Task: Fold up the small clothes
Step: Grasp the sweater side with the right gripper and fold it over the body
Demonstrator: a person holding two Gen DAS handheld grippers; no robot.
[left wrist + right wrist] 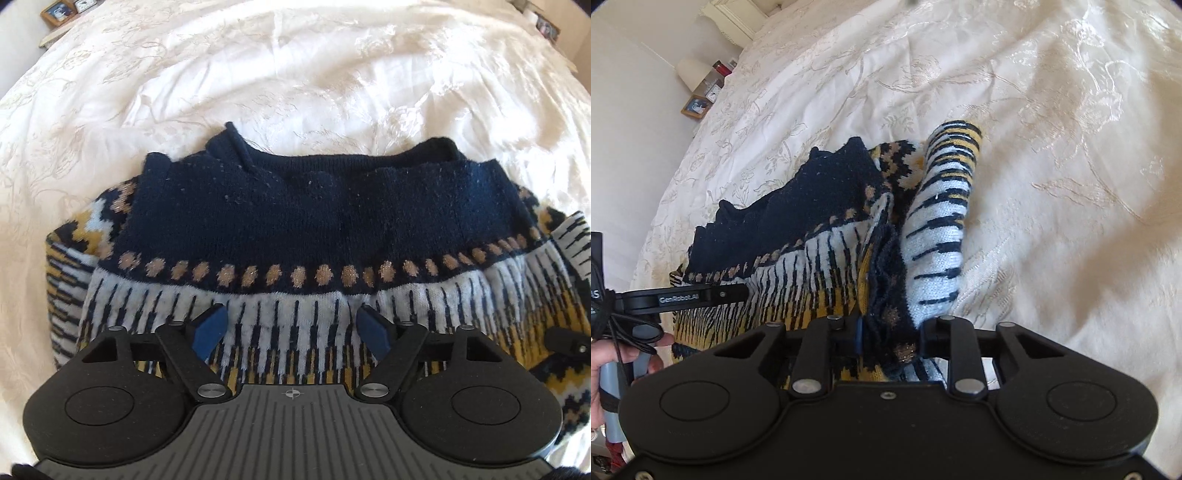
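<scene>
1. Sweater (295, 236) lies on the white bedspread (295, 74), directly ahead of and partly beneath your left gripper (293, 332); its navy band sits beyond the fingertips, and the striped white-and-navy knit runs between them.

2. Your left fingers (208, 330) stand apart over the striped knit, holding nothing. Whether the pads touch the fabric cannot be told from this view.

3. Your right gripper (890, 332) has its fingers clamped on a bunched fold of the same sweater, at the side edge. A striped sleeve (942, 229) rises just beyond and to the right of those fingers, tilted up off the bed.

4. Expect a thick, soft knit: it looks limp, moderately heavy for its size, and grippy rather than slippery. It will likely sag and stretch if you lift it by one point, and the layers may drag each other along.

5. Take hold at a doubled edge or seam, not in the loose middle, so that the fingers pinch all the layers together.

6. Your left hand (605, 369) shows at the far left of the right wrist view, on the gripper handle; the left tool's arm (687, 297) reaches in over the knit.
</scene>
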